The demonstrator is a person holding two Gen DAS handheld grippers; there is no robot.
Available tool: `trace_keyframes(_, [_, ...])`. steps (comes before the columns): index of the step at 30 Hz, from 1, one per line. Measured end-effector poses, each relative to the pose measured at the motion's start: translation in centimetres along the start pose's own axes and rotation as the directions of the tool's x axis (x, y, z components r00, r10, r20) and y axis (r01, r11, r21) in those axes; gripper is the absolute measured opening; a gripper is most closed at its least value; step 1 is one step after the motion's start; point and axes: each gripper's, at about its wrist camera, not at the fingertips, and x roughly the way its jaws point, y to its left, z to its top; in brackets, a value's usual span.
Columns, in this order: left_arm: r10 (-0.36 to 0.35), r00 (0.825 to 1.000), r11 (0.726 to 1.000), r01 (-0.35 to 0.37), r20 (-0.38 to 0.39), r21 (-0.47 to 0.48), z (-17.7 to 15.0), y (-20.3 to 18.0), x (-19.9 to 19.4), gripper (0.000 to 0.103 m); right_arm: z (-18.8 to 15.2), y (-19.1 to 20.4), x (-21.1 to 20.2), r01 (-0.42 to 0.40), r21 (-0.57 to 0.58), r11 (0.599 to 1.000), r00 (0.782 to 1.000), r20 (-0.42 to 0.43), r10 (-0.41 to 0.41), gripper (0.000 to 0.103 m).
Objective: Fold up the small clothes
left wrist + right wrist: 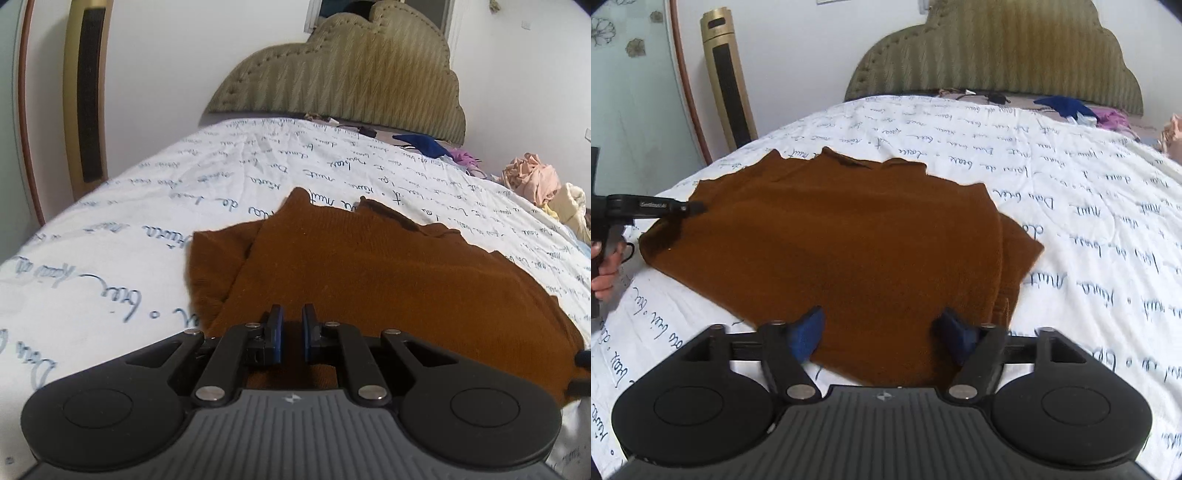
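Knitwear first: a brown garment lies spread across the middle of the bed, one side already doubled over at centre right of the right wrist view.

At the left edge of that view, the left tool reaches in over the garment's left corner, a person's hand below it. In its own camera the blades stand nearly together over the knit at lower centre; whether cloth is pinched between them I cannot tell.

At the bottom centre, the right tool hangs over the near hem with its blue pads wide apart, gripping nothing.

The step in hand looks like taking the near edge for the next fold. To do it well, I would bite the hem squarely through both layers and keep both corners level, so the knit does not skew or drag the sheet.

Blue script covers the white sheet. Behind stands a scalloped olive headboard, a gold tower fan at upper left, and loose clothes at the right edge.
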Motion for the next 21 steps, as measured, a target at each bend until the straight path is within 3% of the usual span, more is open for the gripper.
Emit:
trace_keyframes(2, [0.01, 1.0, 1.0, -0.01, 0.004, 0.01, 0.0, -0.2, -0.5, 0.01, -1.2, -0.3, 1.5, 0.029, -0.005, 1.0, 0.996, -0.081, -0.03, 0.084])
trace_keyframes(9, [0.041, 0.999, 0.999, -0.041, 0.006, 0.031, 0.1, -0.3, -1.4, 0.01, 0.1, 1.7, -1.1, 0.007, 0.006, 1.0, 0.999, 0.037, -0.008, 0.083])
trace_keyframes(13, [0.053, 0.999, 0.998, -0.054, 0.008, 0.037, 0.2, 0.0, -2.1, 0.01, 0.5, 3.5, -1.7, -0.026, -0.021, 0.999, 0.998, 0.052, 0.027, 0.083])
trace_keyframes(17, [0.102, 0.995, 0.993, -0.103, 0.022, 0.059, 0.5, 0.4, -2.6, 0.011, 0.5, 5.6, -1.4, -0.13, 0.003, 0.992, 0.991, 0.038, 0.129, 0.083])
trace_keyframes(21, [0.136, 0.99, 0.989, -0.138, 0.037, 0.053, 1.0, 1.6, -2.9, 0.028, 0.8, 8.5, -0.3, -0.26, 0.036, 0.965, 0.965, 0.001, 0.26, 0.083])
